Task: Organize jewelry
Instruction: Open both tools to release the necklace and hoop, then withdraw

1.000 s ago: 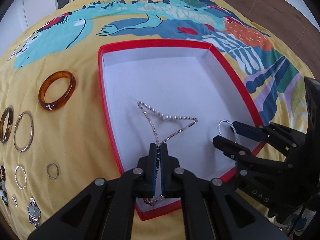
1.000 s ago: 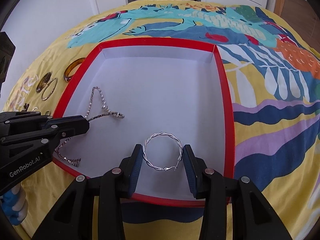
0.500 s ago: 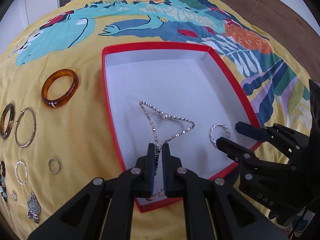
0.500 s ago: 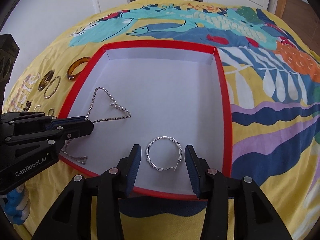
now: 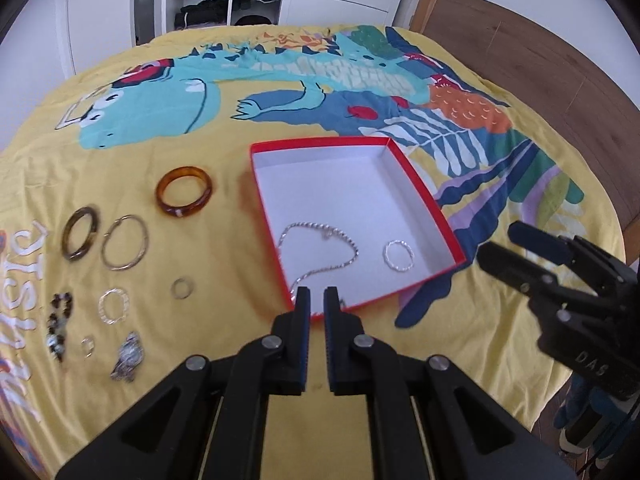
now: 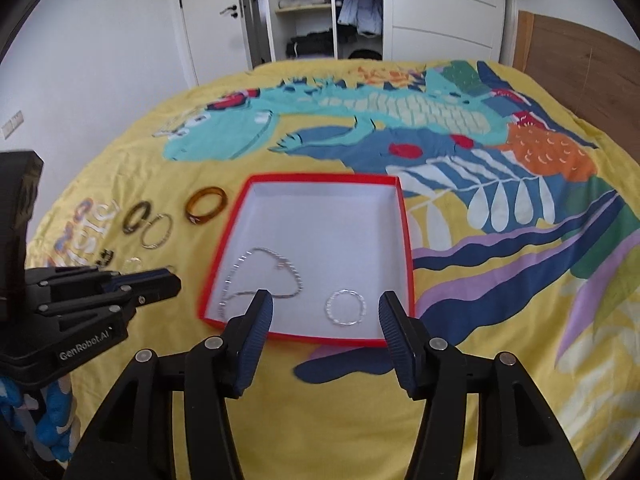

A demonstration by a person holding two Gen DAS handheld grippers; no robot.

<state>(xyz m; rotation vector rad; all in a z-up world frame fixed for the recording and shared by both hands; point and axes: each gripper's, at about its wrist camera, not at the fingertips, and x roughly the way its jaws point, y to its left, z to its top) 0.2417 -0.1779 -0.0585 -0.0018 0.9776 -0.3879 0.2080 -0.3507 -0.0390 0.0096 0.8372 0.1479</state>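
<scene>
Bedspread showing yellow, printed with a teal and blue dinosaur, orange patch, white-ribbed leaves, purple and navy bands. Box showing red walls, white floor. Chain necklace and twisted ring gleaming silver. Bangle glowing translucent amber; the bangle to its left showing mottled brown.

The left claw is held low and pointed forward, its two fingers parted by only a narrow gap, with nothing gripped between them. The right claw is held beside it, level and forward, its ribbed fingers spread wide apart and empty. The two claws are kept apart.
</scene>
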